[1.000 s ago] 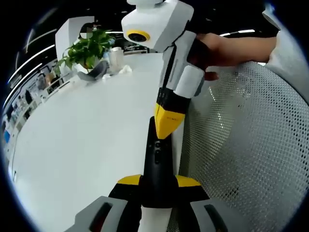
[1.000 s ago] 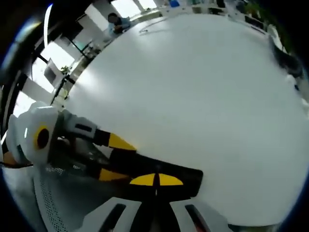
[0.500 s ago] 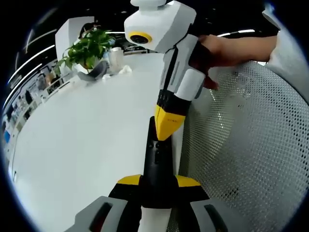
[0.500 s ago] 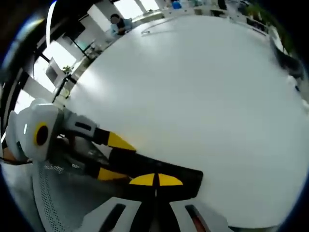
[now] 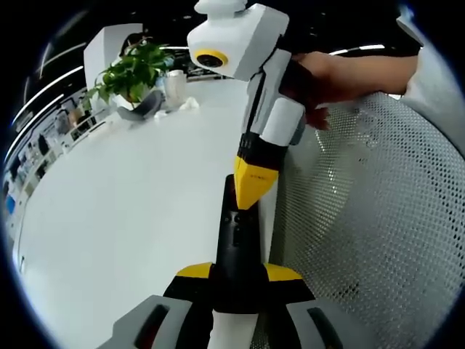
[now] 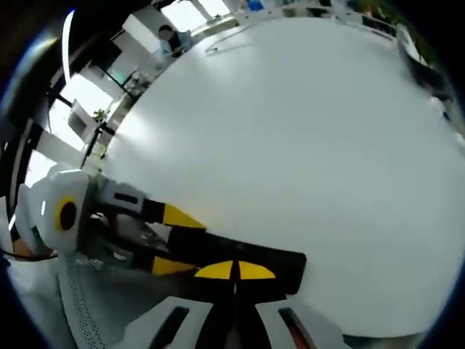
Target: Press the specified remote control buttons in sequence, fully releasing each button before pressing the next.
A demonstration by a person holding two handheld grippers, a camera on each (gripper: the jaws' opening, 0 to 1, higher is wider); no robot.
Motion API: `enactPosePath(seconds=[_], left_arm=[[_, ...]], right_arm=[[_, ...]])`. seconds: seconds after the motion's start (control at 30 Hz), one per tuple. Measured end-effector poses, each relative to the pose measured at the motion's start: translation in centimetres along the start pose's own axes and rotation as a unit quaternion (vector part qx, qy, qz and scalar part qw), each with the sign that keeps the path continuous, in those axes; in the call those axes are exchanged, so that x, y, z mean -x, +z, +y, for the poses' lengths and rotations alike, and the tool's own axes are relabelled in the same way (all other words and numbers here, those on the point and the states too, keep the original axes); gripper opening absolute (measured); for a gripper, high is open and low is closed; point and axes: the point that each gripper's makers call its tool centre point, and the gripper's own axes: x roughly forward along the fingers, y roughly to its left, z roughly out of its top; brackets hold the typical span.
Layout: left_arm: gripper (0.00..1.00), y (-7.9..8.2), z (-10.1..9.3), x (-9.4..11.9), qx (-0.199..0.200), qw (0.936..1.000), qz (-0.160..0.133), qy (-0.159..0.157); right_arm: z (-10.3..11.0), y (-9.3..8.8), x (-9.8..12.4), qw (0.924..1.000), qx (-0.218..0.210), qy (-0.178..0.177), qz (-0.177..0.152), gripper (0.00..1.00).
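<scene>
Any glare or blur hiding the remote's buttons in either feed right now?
Left gripper view: sharp; the remote shows its buttons, no glare on them, fisheye bending the table edge. Right gripper view: a bright sheen across the white table, and the remote is dark, buttons unreadable.

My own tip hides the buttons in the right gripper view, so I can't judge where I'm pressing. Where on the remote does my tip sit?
Observer: In the left gripper view, the right gripper, jaws shut to a point, lies over the far half of the remote, just beyond two small buttons that show uncovered.
Operator: Is the remote held squarely?
Observer: Yes, the left gripper has one yellow jaw on each side of its near end.
Operator: Anything crowding my gripper?
Observer: A white mesh chair back stands close beside it.
</scene>
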Motion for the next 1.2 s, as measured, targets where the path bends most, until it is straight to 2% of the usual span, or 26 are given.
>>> enactPosePath(seconds=[0.2, 0.7, 1.2], left_arm=[[0.24, 0.0, 0.0, 0.1, -0.001, 1.0, -0.001, 0.0], [0.24, 0.0, 0.0, 0.1, -0.001, 1.0, -0.003, -0.001], [0.24, 0.0, -0.1, 0.0, -0.003, 1.0, -0.005, -0.003]], right_arm=[[0.1, -0.7, 0.2, 0.9996, -0.005, -0.009, 0.025, 0.0], [-0.8, -1.0, 0.8, 0.999, -0.029, -0.023, 0.026, 0.0], [-0.8, -1.3, 0.4, 0.9985, 0.011, -0.042, 0.033, 0.0]])
